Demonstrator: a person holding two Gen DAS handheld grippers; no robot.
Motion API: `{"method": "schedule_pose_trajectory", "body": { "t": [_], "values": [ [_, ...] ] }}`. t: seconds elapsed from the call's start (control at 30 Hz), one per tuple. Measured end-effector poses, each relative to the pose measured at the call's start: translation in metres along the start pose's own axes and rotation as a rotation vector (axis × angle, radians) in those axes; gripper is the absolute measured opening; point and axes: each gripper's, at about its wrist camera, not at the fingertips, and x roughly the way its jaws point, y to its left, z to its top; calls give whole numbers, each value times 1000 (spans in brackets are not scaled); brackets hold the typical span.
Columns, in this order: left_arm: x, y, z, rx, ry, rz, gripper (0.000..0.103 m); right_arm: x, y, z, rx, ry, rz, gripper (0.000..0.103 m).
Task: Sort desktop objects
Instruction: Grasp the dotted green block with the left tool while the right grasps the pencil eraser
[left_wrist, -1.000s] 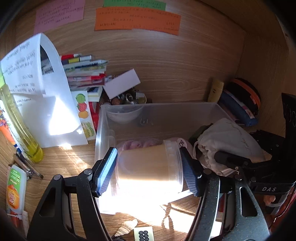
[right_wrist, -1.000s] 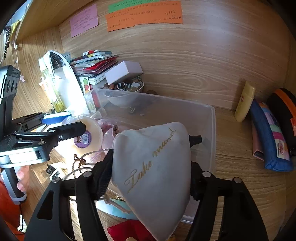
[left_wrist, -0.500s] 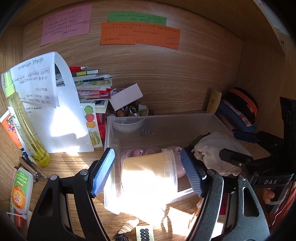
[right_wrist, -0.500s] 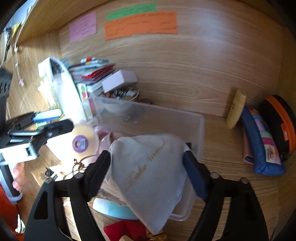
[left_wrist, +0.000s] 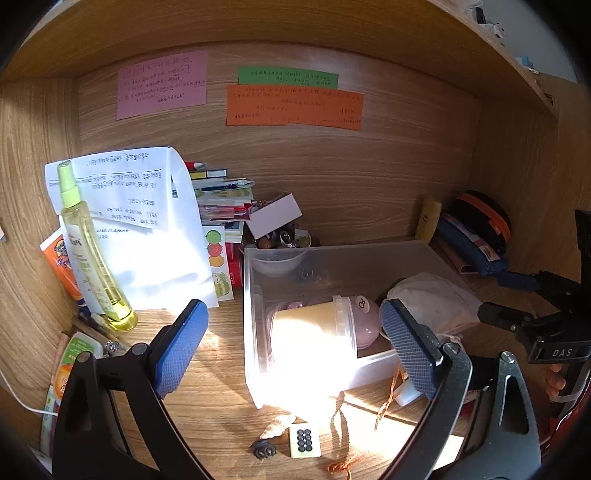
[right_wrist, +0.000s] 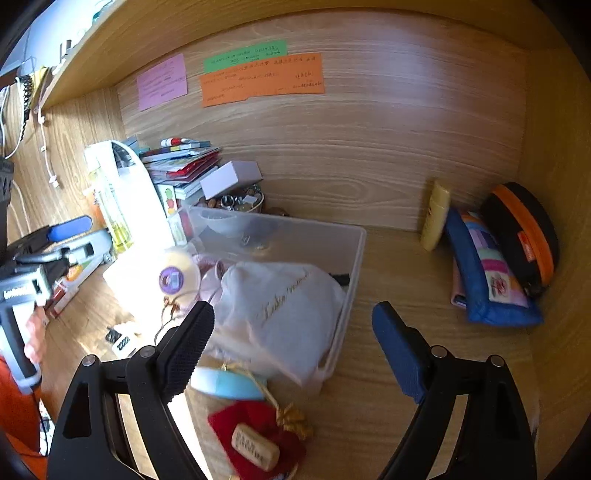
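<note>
A clear plastic bin (left_wrist: 255, 332) sits on the wooden desk. Inside it a cream lidded cup (left_wrist: 310, 328) lies on its side beside a pink item (left_wrist: 365, 317) and a white drawstring pouch (left_wrist: 432, 299). My left gripper (left_wrist: 291, 306) hovers in front of the cup. Its jaws are opening, well clear of the cup's sides, and hold nothing. In the right wrist view the pouch (right_wrist: 288, 314) slumps over the bin's near wall (right_wrist: 354, 258). My right gripper (right_wrist: 293, 308) stands open above and behind it, its pads off the cloth.
A yellow spray bottle (left_wrist: 92, 251), a curled paper sheet (left_wrist: 147, 236), stacked books and a trinket bowl (right_wrist: 236, 201) crowd the left. A yellow tube (right_wrist: 436, 214), a blue pencil case (right_wrist: 484, 269) and a black-orange case (right_wrist: 524, 229) line the right. A red pouch (right_wrist: 258, 435), a shell (left_wrist: 277, 430) and a tile (left_wrist: 303, 439) lie in front.
Both grippers opened and drew back and up. The left let go of the cup and the right let go of the pouch. Both things now rest in the bin.
</note>
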Motion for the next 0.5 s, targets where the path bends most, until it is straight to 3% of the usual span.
{"method": "schedule_pose_trajectory", "body": {
  "t": [0.33,0.5],
  "values": [
    [-13,0,-29,41,48,40,97,-20,5,-31,-12,10,-24,86],
    [-7,13,-49,24,110,56,100,-22,7,-46,-6,34,-31,86]
  ]
}}
